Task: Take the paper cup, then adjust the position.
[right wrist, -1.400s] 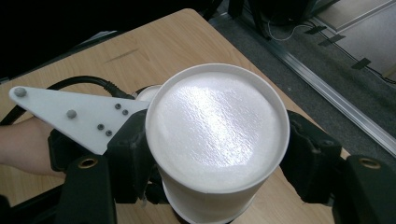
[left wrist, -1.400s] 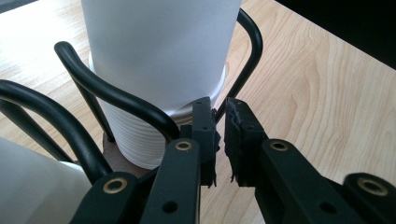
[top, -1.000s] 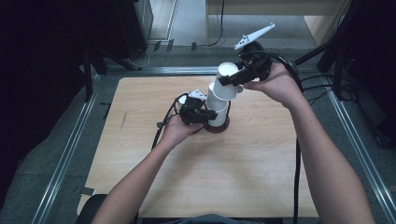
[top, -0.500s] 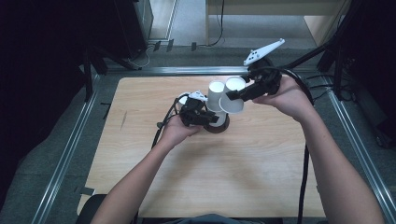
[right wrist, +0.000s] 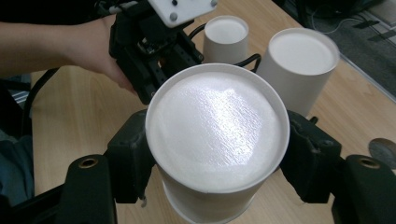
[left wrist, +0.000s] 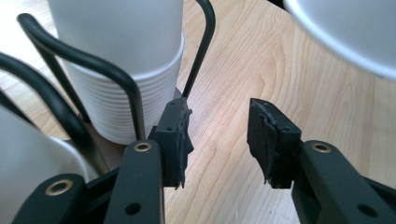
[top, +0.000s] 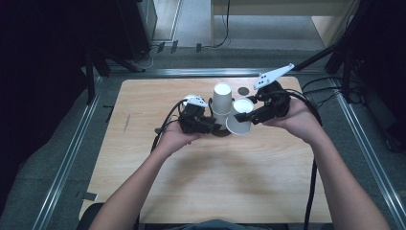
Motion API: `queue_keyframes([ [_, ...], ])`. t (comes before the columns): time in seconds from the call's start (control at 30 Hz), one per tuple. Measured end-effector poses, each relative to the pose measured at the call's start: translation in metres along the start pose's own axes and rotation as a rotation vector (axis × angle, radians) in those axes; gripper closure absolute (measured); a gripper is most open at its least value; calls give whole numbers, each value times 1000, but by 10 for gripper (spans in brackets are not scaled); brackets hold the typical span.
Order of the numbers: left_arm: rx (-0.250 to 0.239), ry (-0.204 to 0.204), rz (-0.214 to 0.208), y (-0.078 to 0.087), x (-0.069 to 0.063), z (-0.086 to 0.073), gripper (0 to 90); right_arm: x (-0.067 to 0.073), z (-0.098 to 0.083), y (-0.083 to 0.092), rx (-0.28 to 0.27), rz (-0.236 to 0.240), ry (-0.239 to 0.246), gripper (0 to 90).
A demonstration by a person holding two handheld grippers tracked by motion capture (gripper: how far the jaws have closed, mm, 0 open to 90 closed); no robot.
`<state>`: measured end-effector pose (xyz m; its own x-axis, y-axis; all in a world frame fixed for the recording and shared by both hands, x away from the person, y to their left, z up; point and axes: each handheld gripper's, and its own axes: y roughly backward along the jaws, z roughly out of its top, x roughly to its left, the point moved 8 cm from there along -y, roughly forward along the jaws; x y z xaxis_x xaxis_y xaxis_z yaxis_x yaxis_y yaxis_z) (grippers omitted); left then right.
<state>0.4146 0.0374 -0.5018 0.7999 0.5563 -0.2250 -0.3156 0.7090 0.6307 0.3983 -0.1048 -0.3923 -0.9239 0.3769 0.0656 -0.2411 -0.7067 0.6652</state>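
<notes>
One cup [right wrist: 217, 144] is off the stack, pinched upside down in our right gripper [top: 249, 116]. Our left gripper [left wrist: 219, 140] has just been opening, nothing inside, right beside the cup stack [left wrist: 122, 70]. More cups wait.

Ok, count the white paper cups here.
3: one paper cup in the right gripper, two upside-down cups beyond it. Nested rims suggest more hidden in a stack.
</notes>
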Motion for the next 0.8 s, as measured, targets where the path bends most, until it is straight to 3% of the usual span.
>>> queue_keyframes([
  [0.2,-2,-39,2,10,-2,-8,532,8,-13,-13,-9,34,11,328],
  [0.37,-5,-27,-25,15,-6,-16,448,20,-31,-31,-12,84,39,328],
  [0.67,-8,-105,-55,28,-16,-31,388,30,-50,-51,7,118,59,328],
  [0.8,8,-103,-89,30,-16,-39,354,33,-54,-57,16,128,51,328],
])
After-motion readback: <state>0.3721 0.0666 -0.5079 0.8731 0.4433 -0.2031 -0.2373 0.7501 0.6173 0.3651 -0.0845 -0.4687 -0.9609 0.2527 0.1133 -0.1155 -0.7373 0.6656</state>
